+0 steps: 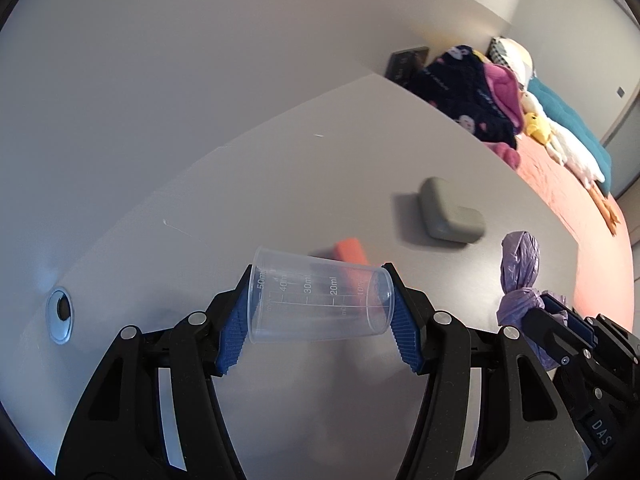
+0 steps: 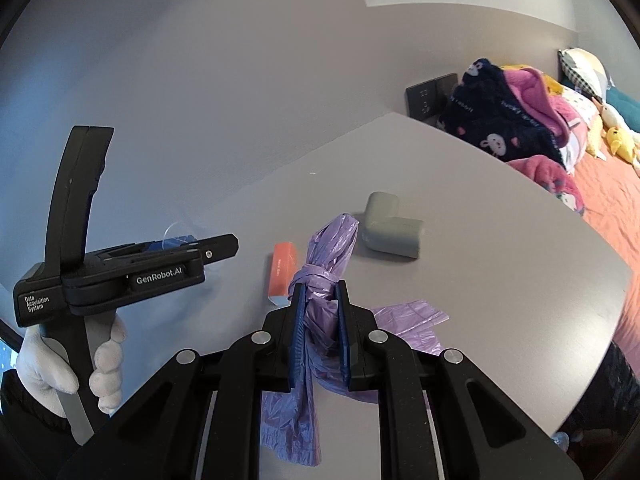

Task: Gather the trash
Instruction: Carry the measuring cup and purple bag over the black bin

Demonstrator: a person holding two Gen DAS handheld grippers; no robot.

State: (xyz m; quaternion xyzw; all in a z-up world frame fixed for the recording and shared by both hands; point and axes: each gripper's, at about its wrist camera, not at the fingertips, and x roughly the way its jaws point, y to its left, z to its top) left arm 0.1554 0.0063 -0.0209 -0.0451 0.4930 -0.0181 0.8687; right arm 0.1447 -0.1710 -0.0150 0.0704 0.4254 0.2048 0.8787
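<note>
- Plastic cup (image 1: pixel 320 296): lies sideways between the blue pads of the left gripper (image 1: pixel 318 320), clamped at rim and base, lifted clear of the table (image 1: pixel 280 168).
- Purple bag (image 2: pixel 320 292): pinched at its knot by the closed right gripper (image 2: pixel 320 320), to the right of the cup.
- Ahead of both grippers: an orange block (image 2: pixel 284 266) and a grey pad (image 2: pixel 390 226) remain on the table.
- Step in hand, judged: cup transfer to the bag. The bag mouth must be opened first.
</note>
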